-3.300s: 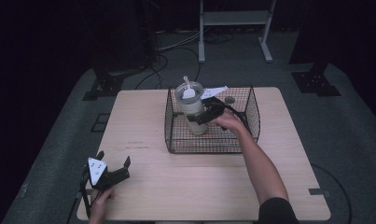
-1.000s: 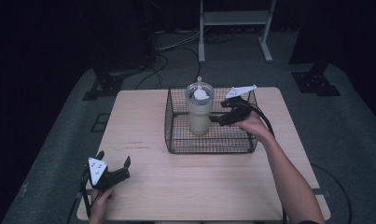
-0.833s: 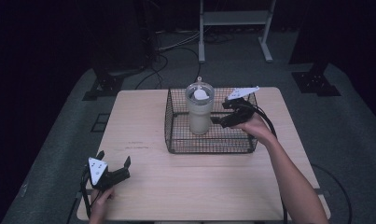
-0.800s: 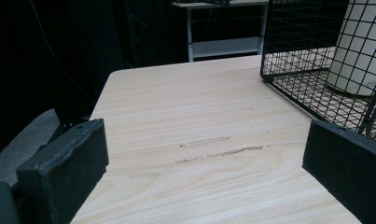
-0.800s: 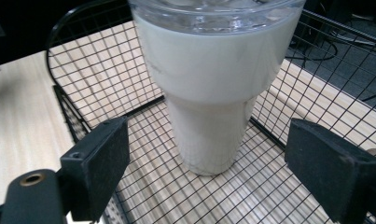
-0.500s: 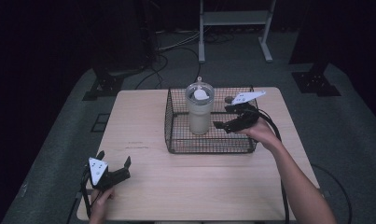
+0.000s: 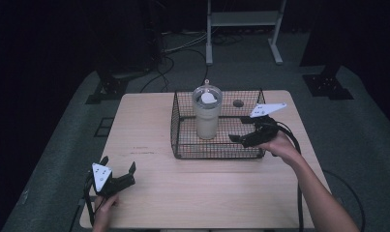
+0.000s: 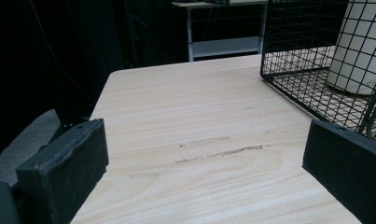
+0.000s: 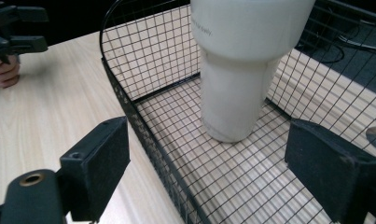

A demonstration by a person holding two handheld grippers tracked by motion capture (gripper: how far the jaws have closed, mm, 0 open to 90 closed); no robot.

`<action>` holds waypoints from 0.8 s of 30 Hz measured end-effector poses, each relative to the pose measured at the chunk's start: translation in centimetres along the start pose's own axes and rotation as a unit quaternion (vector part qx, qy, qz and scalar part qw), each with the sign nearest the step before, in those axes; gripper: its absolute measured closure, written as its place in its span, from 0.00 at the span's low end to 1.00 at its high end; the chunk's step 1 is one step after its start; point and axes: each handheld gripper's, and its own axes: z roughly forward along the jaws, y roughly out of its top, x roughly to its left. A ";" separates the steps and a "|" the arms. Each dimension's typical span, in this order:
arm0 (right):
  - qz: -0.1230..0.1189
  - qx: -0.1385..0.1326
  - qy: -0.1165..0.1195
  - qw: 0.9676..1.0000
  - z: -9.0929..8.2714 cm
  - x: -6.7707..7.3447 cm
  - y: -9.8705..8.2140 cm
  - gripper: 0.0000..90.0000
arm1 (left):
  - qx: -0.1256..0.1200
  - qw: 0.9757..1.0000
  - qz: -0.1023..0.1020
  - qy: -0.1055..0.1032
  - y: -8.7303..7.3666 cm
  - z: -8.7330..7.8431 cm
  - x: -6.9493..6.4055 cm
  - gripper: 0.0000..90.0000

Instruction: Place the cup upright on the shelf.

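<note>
A cream tumbler (image 7: 206, 116) with a clear domed lid stands upright in the left half of a black wire basket (image 7: 217, 155) at the far middle of the wooden table. My right gripper (image 7: 237, 128) hangs open over the basket's front right part, apart from the tumbler. In the right gripper view the tumbler (image 9: 241, 70) stands ahead of the open right gripper (image 9: 213, 163), and the basket's rim (image 9: 129, 112) runs under the gap. My left gripper (image 7: 118, 163) rests open at the table's near left corner. The left gripper (image 8: 204, 168) looks along bare wood toward the basket (image 8: 316, 98) and tumbler (image 8: 358, 51).
A dark round spot (image 7: 238, 103) marks the tabletop behind the basket. Beyond the table stand a white metal frame (image 7: 243, 19) and floor cables (image 7: 178, 48). The left hand and its gripper (image 9: 13, 28) show far off in the right gripper view.
The right gripper let go of the tumbler and drew back to the right and toward the basket's front. The tumbler stays upright in the basket. The left gripper has not moved.
</note>
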 end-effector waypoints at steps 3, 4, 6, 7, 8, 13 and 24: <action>0.001 -0.003 0.002 1.000 -0.6 0.2 -0.5 0.15 | -0.001 1.000 -0.002 0.000 0.0 0.0 0.0 0.00; 0.000 -0.005 0.003 1.000 -0.7 0.3 -0.7 0.15 | -0.001 1.000 -0.001 0.001 0.0 0.0 0.0 0.00; 0.002 -0.007 0.005 1.000 -1.1 0.5 -1.0 0.15 | -0.001 1.000 -0.001 0.001 0.0 0.0 -0.1 0.00; 0.000 -0.007 0.005 1.000 -1.2 0.6 -1.1 0.15 | -0.001 1.000 0.000 0.001 0.0 0.0 -0.1 0.00; -0.003 -0.008 0.007 1.000 -1.4 0.7 -1.3 0.15 | -0.001 1.000 0.000 0.001 0.0 0.0 -0.1 0.00; 0.004 -0.014 0.014 1.000 -1.9 1.2 -2.1 0.15 | 0.000 1.000 0.002 0.001 0.0 0.0 -0.1 0.00; 0.010 -0.013 0.017 1.000 -2.9 1.9 -3.8 0.15 | 0.000 1.000 0.001 0.001 0.0 0.0 -0.1 0.00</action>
